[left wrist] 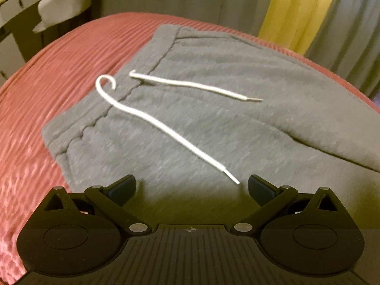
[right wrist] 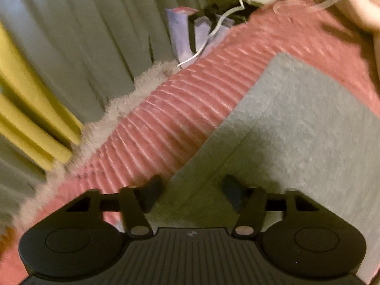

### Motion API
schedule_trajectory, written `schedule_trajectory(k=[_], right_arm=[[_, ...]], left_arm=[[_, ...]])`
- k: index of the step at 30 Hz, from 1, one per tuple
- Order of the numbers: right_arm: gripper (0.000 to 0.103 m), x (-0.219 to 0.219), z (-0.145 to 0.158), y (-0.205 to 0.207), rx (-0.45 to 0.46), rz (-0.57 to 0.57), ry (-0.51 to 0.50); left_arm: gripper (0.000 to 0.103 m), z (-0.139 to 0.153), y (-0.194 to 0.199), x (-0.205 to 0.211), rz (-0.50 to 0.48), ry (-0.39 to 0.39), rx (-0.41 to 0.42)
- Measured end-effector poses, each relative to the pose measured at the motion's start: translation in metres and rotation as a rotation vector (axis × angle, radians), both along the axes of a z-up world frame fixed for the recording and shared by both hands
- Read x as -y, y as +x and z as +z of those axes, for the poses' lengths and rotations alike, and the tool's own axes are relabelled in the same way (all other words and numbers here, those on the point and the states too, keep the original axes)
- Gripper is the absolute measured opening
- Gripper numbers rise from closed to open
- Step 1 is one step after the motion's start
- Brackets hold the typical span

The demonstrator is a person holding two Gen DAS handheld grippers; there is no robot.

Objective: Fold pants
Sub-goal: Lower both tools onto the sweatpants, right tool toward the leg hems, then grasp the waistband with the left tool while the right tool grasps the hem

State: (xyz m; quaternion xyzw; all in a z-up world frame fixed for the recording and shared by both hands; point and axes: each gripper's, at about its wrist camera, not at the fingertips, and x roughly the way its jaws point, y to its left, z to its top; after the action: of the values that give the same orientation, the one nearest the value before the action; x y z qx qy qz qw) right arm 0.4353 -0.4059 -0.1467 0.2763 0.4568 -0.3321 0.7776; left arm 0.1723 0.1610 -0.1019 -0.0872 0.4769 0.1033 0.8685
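Observation:
Grey sweatpants lie on a pink ribbed bedspread, waistband toward the left, with a white drawstring in two strands across the top. A fold of the fabric lies over the right side. My left gripper is open above the near edge of the pants, holding nothing. In the right wrist view a folded grey part of the pants lies on the bedspread. My right gripper is open, its jaws either side of the pants' edge, with nothing gripped.
Grey and yellow curtains hang behind the bed. A white cabinet stands at the far left. In the right wrist view a fluffy rug, a purple bag and a white cable lie beside the bed.

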Motion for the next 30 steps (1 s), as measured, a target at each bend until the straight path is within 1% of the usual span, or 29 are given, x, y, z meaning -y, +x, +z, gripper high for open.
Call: schedule_trajectory(k=[1, 2, 3, 4, 5, 7, 9, 10, 12, 14, 15, 17, 18, 20, 22, 23, 24, 25, 26, 27, 28, 29, 30], right_arm=[[0.029, -0.002, -0.002, 0.0, -0.011, 0.021, -0.032], [0.021, -0.002, -0.003, -0.004, -0.003, 0.036, -0.046], [0.015, 0.0, -0.003, -0.009, 0.022, 0.037, -0.033], [0.008, 0.004, -0.003, -0.016, 0.046, 0.036, -0.014], [0.006, 0.007, -0.001, -0.024, 0.076, 0.04, 0.012], [0.005, 0.01, 0.01, -0.042, 0.128, 0.078, 0.031], [0.005, 0.012, 0.027, -0.07, 0.19, 0.133, 0.037], [0.005, 0.015, 0.038, -0.089, 0.212, 0.159, 0.05], [0.005, 0.016, 0.056, -0.126, 0.255, 0.215, 0.062], [0.005, 0.013, 0.076, -0.169, 0.254, 0.273, 0.042], [0.005, 0.012, 0.081, -0.19, 0.246, 0.289, 0.042], [0.005, 0.005, 0.086, -0.236, 0.221, 0.32, 0.039], [0.005, 0.002, 0.084, -0.256, 0.216, 0.327, 0.041], [0.003, -0.001, 0.067, -0.293, 0.179, 0.327, 0.053], [0.0, 0.003, 0.043, -0.32, 0.126, 0.272, 0.045], [0.0, 0.009, 0.03, -0.332, 0.105, 0.24, 0.059], [0.0, 0.014, 0.021, -0.344, 0.105, 0.197, 0.083], [0.0, 0.02, 0.018, -0.354, 0.138, 0.179, 0.116], [0.001, 0.024, 0.019, -0.358, 0.165, 0.185, 0.128], [0.003, 0.025, 0.024, -0.359, 0.173, 0.192, 0.106], [0.007, 0.025, 0.03, -0.358, 0.189, 0.205, 0.08], [0.014, 0.028, 0.037, -0.352, 0.218, 0.216, 0.059], [0.02, 0.029, 0.045, -0.347, 0.258, 0.227, 0.047]], left_arm=[[0.103, 0.0, 0.002, 0.001, -0.005, 0.002, 0.003], [0.103, 0.002, 0.004, 0.003, -0.007, 0.004, 0.009], [0.103, 0.003, 0.005, 0.003, 0.0, 0.007, 0.016], [0.103, 0.006, 0.008, 0.003, 0.013, 0.01, 0.031], [0.103, 0.008, 0.01, 0.002, 0.025, 0.011, 0.045], [0.103, 0.015, 0.019, 0.0, 0.043, -0.011, 0.076], [0.103, 0.024, 0.035, -0.001, 0.026, -0.068, 0.094], [0.103, 0.03, 0.043, -0.001, 0.028, -0.082, 0.106], [0.103, 0.044, 0.064, 0.003, 0.015, -0.1, 0.161], [0.103, 0.056, 0.085, 0.012, -0.009, -0.112, 0.2], [0.103, 0.061, 0.099, 0.017, -0.031, -0.135, 0.213], [0.103, 0.066, 0.124, 0.024, -0.023, -0.177, 0.239], [0.103, 0.065, 0.14, 0.029, -0.026, -0.201, 0.243], [0.103, 0.054, 0.172, 0.037, -0.016, -0.207, 0.214], [0.103, 0.04, 0.195, 0.041, 0.009, -0.215, 0.174], [0.103, 0.034, 0.205, 0.041, 0.025, -0.22, 0.163], [0.103, 0.027, 0.218, 0.041, 0.033, -0.242, 0.145], [0.103, 0.023, 0.225, 0.04, 0.033, -0.264, 0.134], [0.103, 0.018, 0.233, 0.039, 0.044, -0.284, 0.125], [0.099, 0.014, 0.24, 0.04, 0.063, -0.298, 0.124], [0.087, 0.011, 0.244, 0.042, 0.068, -0.295, 0.121], [0.076, 0.007, 0.25, 0.044, 0.082, -0.285, 0.105], [0.062, 0.004, 0.254, 0.044, 0.105, -0.282, 0.082]])
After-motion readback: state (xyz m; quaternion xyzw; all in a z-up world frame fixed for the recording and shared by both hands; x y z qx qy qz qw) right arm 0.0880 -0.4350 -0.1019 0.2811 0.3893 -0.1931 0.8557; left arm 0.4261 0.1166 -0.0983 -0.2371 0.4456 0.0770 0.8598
